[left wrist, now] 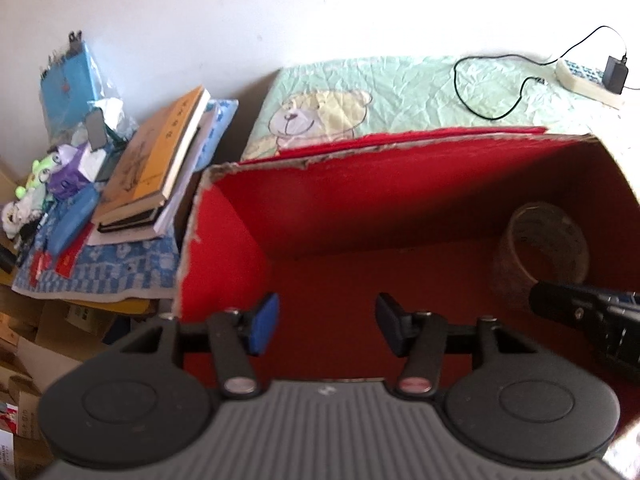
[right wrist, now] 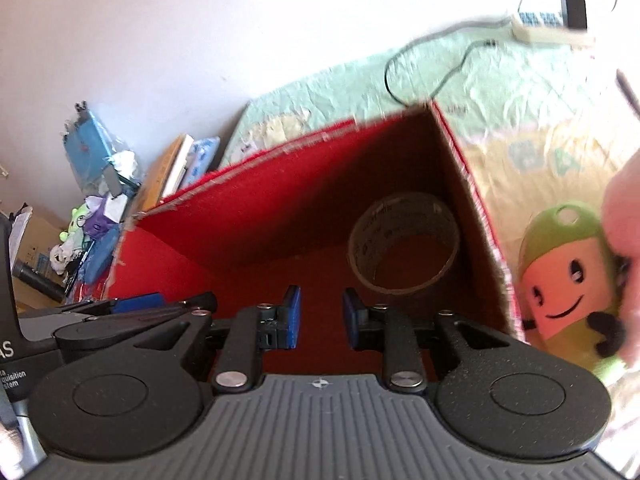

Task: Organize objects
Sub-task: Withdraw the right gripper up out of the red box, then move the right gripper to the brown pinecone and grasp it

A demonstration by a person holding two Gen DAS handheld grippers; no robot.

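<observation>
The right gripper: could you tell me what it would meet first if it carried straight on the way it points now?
Probably the red box's floor, just short of the tape roll. The right gripper is open and empty; depth is uncertain.

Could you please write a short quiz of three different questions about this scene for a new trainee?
1. True or false: the red box is filled to the top with books.
2. What lies inside the box? A) a roll of tape B) a mug C) a pair of shoes
3. Fill in: outside the box, beside its right wall in the right wrist view, lies a smiling ____ toy.

Key
1. False. Only the roll of tape shows inside; the stack of books sits outside, to its left.
2. A. Neither the left gripper nor the right gripper holds it; both stand open and empty.
3. Plush: the plush toy has a green hood.
</observation>
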